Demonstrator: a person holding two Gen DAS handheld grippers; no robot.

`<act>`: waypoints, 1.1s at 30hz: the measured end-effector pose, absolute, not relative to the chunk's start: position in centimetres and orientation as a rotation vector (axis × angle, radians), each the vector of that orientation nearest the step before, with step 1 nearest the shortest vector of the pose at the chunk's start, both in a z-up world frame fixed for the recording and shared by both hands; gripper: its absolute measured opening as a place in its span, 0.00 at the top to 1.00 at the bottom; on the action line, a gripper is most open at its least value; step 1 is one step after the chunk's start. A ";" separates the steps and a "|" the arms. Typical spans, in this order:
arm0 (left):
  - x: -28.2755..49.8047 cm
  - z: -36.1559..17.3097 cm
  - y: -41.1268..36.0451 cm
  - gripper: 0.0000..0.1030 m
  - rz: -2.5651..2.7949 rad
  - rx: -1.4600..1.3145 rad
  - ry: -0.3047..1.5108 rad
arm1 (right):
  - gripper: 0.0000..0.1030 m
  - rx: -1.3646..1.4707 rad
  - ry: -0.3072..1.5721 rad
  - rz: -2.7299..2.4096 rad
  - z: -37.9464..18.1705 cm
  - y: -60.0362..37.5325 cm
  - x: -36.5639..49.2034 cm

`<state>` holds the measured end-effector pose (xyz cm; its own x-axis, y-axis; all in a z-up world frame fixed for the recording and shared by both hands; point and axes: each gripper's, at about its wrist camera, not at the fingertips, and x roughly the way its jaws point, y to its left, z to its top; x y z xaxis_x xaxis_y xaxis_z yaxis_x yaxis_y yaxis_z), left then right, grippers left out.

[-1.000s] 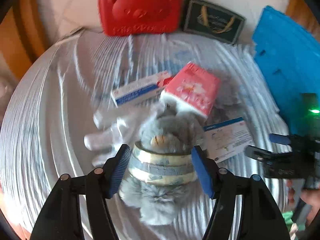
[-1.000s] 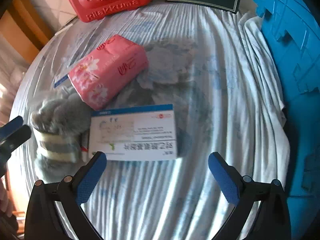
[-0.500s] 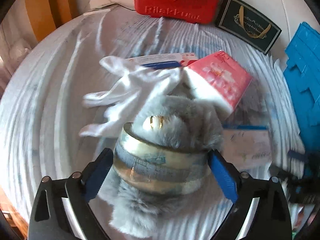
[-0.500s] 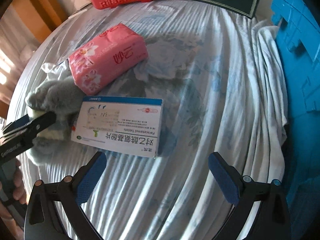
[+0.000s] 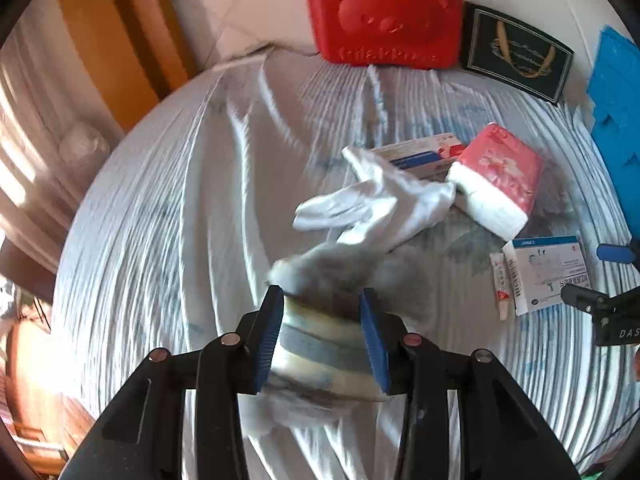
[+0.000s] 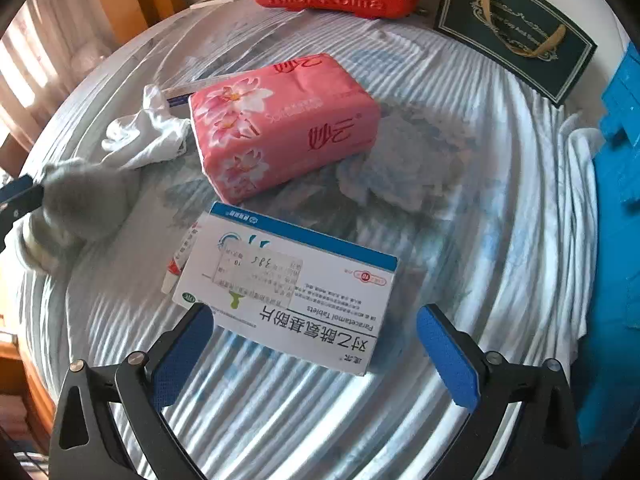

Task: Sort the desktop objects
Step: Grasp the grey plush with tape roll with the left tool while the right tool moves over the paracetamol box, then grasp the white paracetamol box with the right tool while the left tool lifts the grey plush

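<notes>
Gripping a grey plush toy (image 5: pixel 340 272) banded by a roll of tape (image 5: pixel 324 344), the left gripper (image 5: pixel 324 336) is clenched, both blue pads pressed on the roll's sides at the near centre of its view. The toy is blurred, and whether it rests on the cloth cannot be told. Beyond it lies a white glove (image 5: pixel 380 204), its cuff touching a long white-and-blue carton (image 5: pixel 420 154). Right of the glove sits a pink tissue pack (image 5: pixel 496 178), and nearer, at the right, a white-and-blue medicine box (image 5: pixel 548 272) with a small tube (image 5: pixel 500 280) just beside its left edge.

The right gripper (image 6: pixel 316 352) stands released, pads spread wide on either side of the medicine box's (image 6: pixel 288 284) near edge without touching it; the left pad is close to the box corner. The tissue pack (image 6: pixel 280 124) lies beyond the box, and the plush toy (image 6: pixel 80 200) and glove (image 6: pixel 144 136) at far left.

A red bear-faced case (image 5: pixel 384 12) stands closed at the far edge, a dark green gift bag (image 5: pixel 516 54) to its right; their contents are hidden. Blue foam panels (image 6: pixel 616 184) rise at the right.

A striped pale cloth (image 6: pixel 500 240) covers the table; orange wood and sunlit curtains show at left.
</notes>
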<state>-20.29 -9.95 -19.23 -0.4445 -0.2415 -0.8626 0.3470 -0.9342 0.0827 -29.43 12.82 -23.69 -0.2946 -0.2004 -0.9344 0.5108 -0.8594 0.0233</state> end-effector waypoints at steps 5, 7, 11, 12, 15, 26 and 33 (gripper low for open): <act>-18.6 -18.6 -11.1 0.44 -2.386 1.409 0.301 | 0.00 1.563 0.337 -2.216 -23.7 14.2 -29.7; -18.6 -18.2 -11.2 0.28 -2.375 1.400 0.367 | 0.00 1.579 0.301 -2.213 -23.8 15.3 -29.7; -20.0 -20.5 -13.2 0.23 -2.095 1.447 0.600 | 0.00 1.606 0.252 -2.213 -23.9 16.6 -29.5; -20.1 -21.7 -13.7 0.23 -2.001 1.457 0.678 | 0.00 1.608 0.245 -2.213 -23.9 16.8 -29.5; -19.4 -22.6 -13.5 0.22 -1.957 1.364 0.815 | 0.00 1.596 0.237 -2.211 -23.5 16.8 -29.3; -21.4 -24.1 -7.0 0.42 -2.214 1.452 0.404 | 0.00 1.385 0.598 -2.070 -24.3 12.6 -29.6; -18.7 -23.0 -5.3 0.44 -2.292 1.495 0.117 | 0.00 1.422 0.561 -2.019 -24.5 11.6 -29.2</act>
